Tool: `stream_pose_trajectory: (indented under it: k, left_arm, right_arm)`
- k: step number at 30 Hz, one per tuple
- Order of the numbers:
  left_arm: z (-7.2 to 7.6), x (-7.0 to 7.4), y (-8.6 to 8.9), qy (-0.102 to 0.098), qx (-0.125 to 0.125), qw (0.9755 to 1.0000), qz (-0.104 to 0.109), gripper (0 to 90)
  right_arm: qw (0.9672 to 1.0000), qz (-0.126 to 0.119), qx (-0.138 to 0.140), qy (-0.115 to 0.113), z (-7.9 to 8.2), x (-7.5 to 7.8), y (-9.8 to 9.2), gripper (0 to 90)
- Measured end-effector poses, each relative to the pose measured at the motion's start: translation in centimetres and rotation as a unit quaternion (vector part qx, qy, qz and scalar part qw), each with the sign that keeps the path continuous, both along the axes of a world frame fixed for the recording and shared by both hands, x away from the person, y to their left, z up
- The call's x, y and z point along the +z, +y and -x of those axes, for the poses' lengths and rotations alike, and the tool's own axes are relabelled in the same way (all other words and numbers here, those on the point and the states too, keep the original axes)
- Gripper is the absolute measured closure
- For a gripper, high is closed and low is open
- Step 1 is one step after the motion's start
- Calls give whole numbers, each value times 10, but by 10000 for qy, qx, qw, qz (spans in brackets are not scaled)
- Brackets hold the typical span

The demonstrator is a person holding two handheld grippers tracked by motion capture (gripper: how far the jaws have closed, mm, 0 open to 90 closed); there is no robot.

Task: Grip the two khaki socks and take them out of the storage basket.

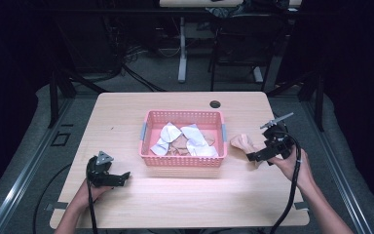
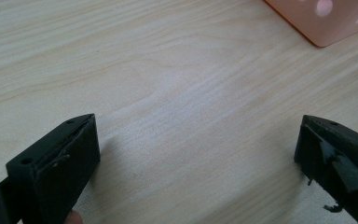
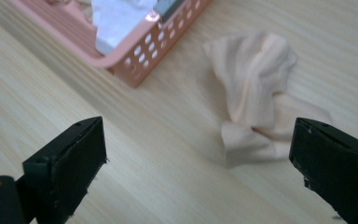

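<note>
A crumpled peach cloth (image 3: 256,100) lies flat on the wooden table (image 1: 185,200), just beside the right end of the pink basket (image 1: 182,161) and apart from it. In the right gripper view the cloth sits ahead of the two black jaws and toward the right-hand one, whose tip is near the cloth's lower folds without touching them. The right gripper (image 1: 268,148) has its jaws spread wide with nothing between them but bare table. In the high view it hangs just beside the cloth (image 1: 243,142), held by the person's right hand (image 1: 292,165), with its cable trailing back along the forearm.

The basket stands beyond and to the left of the right gripper's jaws; its corner (image 3: 135,65) shows holes in the wall and a grey handle on the rim. Inside lie white cloths (image 1: 190,141) and tan ones (image 1: 177,145), loosely heaped.

The left gripper (image 1: 112,178) is low over the table near the basket's front left corner, held by the left hand (image 1: 95,190). Its jaws are also wide apart and empty, with plain wood grain between them and a basket corner (image 2: 326,21) well ahead to the right.
</note>
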State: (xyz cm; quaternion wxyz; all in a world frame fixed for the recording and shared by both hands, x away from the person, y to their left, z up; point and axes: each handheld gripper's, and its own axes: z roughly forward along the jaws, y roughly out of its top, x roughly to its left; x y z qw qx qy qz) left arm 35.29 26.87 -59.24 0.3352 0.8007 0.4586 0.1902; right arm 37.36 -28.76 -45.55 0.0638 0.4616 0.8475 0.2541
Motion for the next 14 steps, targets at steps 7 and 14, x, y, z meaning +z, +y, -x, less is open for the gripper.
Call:
stream_pose_trajectory:
  k: [7, 14]
  left_arm:
    - [0, 0, 0, -1, 2, 10000, 1, 0]
    - [0, 0, 0, 9, 0, 10000, 0, 0]
  right_arm:
    - [9995, 82, -35, 302, 22, -28, -14, 33]
    - [9979, 96, -257, 587, 22, -45, -27, 26]
